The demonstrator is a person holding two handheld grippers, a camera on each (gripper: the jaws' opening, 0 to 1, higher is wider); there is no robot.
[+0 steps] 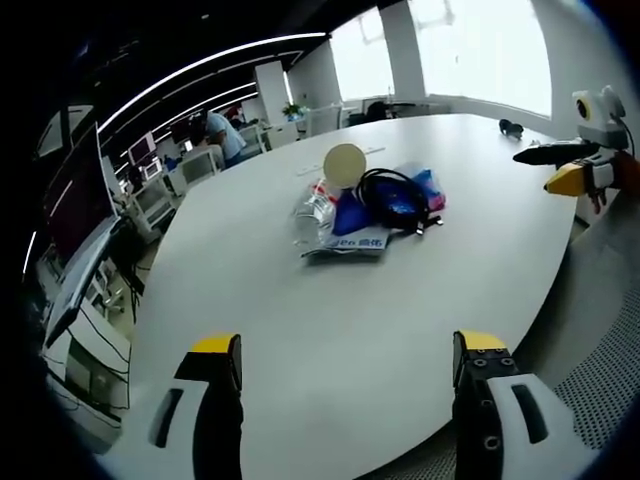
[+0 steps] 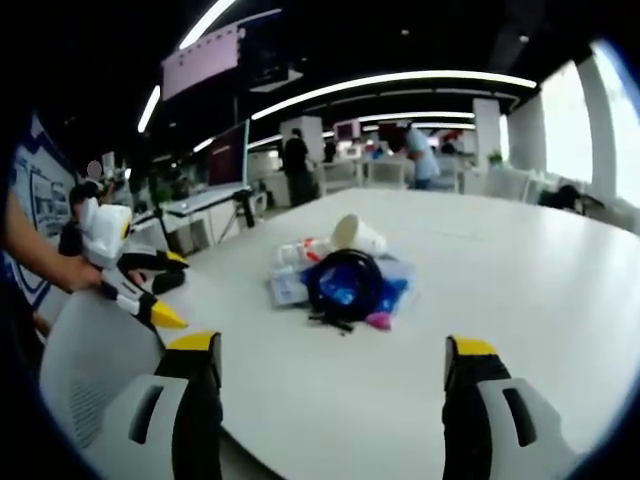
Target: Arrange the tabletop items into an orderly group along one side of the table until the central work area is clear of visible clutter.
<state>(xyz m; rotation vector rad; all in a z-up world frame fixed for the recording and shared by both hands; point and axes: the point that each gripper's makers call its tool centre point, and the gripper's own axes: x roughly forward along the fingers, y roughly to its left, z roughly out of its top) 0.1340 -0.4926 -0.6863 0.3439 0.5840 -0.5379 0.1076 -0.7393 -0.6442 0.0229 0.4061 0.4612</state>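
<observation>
Though print on blue packet (image 1: 358,238) unreadable, black cable (image 1: 392,196) atop.

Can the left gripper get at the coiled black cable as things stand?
Probably yes: the left gripper is open, bare table lies between it and the black cable, which sits on top of the pile, uncovered.

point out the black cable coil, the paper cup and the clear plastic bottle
black cable coil (image 1: 393,197), left gripper view, on the loop's top strand
paper cup (image 1: 345,164), left gripper view, on its round base
clear plastic bottle (image 1: 313,215), left gripper view, on its body
</observation>
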